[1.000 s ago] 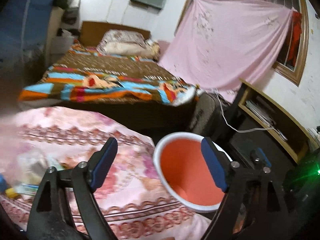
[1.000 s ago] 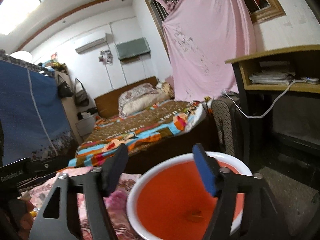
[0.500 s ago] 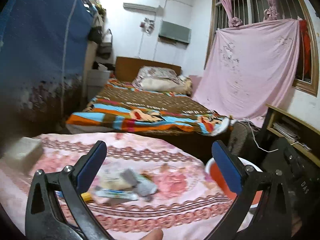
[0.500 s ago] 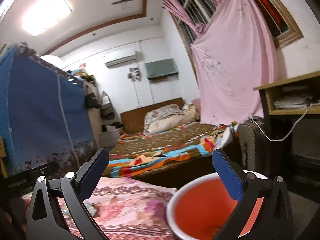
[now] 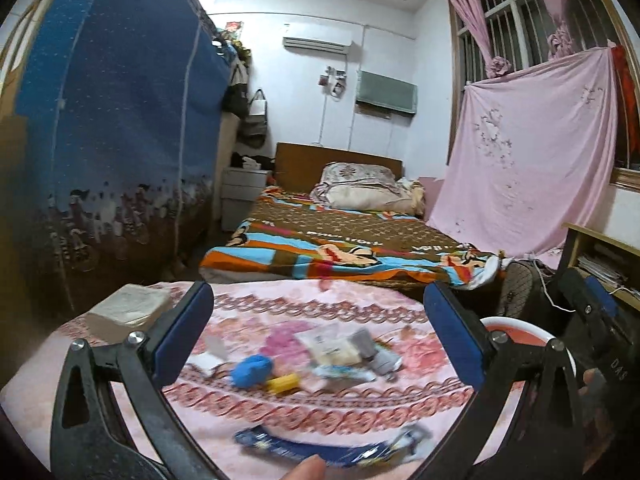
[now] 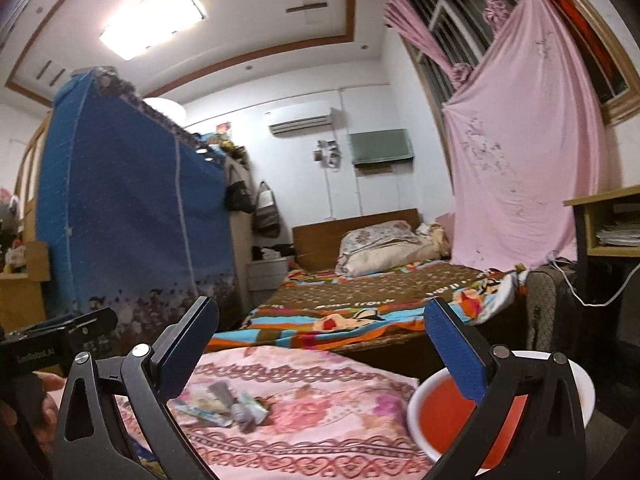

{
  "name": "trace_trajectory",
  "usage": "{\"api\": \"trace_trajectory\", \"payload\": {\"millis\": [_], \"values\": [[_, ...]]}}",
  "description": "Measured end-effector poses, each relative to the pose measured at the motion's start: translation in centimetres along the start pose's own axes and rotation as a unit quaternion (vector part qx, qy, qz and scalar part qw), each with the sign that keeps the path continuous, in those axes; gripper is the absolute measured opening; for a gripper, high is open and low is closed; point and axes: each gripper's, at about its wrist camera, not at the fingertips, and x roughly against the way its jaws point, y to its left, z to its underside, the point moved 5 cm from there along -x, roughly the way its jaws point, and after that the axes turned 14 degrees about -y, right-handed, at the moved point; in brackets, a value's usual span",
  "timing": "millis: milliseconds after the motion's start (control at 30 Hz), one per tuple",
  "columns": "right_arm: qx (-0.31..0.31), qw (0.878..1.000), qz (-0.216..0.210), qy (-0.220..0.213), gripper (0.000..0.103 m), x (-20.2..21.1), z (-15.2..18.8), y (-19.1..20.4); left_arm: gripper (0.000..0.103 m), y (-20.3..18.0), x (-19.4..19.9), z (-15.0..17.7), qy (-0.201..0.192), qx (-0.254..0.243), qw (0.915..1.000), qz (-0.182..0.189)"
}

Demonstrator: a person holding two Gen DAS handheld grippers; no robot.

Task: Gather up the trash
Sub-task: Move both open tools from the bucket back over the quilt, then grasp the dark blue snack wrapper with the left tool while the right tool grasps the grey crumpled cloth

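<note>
Trash lies on a table with a pink patterned cloth (image 5: pixel 304 412): a blue crumpled wad (image 5: pixel 251 369), a yellow piece (image 5: pixel 283 383), a pale packet (image 5: pixel 331 349), a grey tube (image 5: pixel 374 350) and a blue wrapper (image 5: pixel 312 449) at the near edge. My left gripper (image 5: pixel 320 332) is open above this pile with nothing between its fingers. The right wrist view shows the same wrappers (image 6: pixel 224 402) at lower left. My right gripper (image 6: pixel 320 354) is open and empty. An orange basin with a white rim (image 6: pixel 452 412) sits right of the table.
A bed with a striped blanket (image 5: pixel 344 248) stands beyond the table. A blue fabric wardrobe (image 5: pixel 120 152) is at the left, a wooden desk with papers (image 6: pixel 612 224) at the right, and a pink sheet (image 5: pixel 532 152) covers the window. A pale folded pad (image 5: pixel 128 306) lies on the table's far left corner.
Both views have swung left, from over the basin toward the table and up. The trash pile came into the left view. Both grippers' jaws spread wider.
</note>
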Motion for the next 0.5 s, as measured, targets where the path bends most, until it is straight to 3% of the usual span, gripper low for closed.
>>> {"api": "trace_trajectory", "payload": {"millis": [200,367,500], "values": [[0.013,0.998,-0.041,0.034,0.103,-0.3,1.4,2.4,0.092,2.4,1.6,1.5,0.028,0.011,0.9992,-0.026],[0.033,0.994,-0.060,0.079,0.103,-0.9,3.4,3.8,0.092,3.2,2.2,3.9,0.092,0.035,0.9943,-0.041],[0.049,0.990,-0.066,0.118,0.103,-1.6,4.7,4.3,0.091,3.4,2.1,6.2,0.150,0.065,0.9852,-0.051]]}}
